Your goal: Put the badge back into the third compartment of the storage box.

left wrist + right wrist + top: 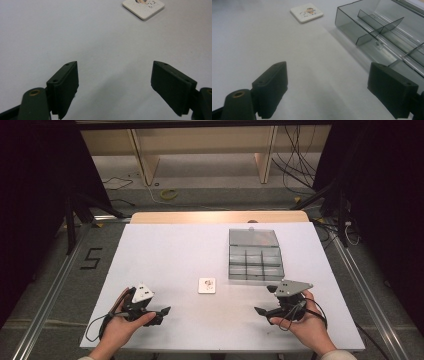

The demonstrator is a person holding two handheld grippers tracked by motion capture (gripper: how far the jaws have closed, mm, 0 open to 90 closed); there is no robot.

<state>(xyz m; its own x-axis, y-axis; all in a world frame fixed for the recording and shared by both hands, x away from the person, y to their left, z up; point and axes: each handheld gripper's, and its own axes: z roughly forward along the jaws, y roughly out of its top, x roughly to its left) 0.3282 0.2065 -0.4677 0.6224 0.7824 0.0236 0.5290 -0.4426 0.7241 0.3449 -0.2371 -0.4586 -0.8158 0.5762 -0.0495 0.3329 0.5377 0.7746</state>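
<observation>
White table [165,255] carries two things: a small square white tile [207,285] with a cartoon print near the middle, and a smoke-grey clear plastic box [255,255] with dividers, lid open, to the tile's right and farther back. Tile and box sit close but apart.

Left gripper [159,313] is held in the left hand [120,325] near the front left edge, its jaws pointing toward the centre. In the left gripper view the jaws stand spread wide over bare table, nothing between them; tile ahead and to the right.

Right gripper [264,310] is held in the right hand [305,322] at front right, just in front of the box. Its jaws are likewise spread wide and empty, the tile ahead to the left and the box's near corner beside the right jaw.
</observation>
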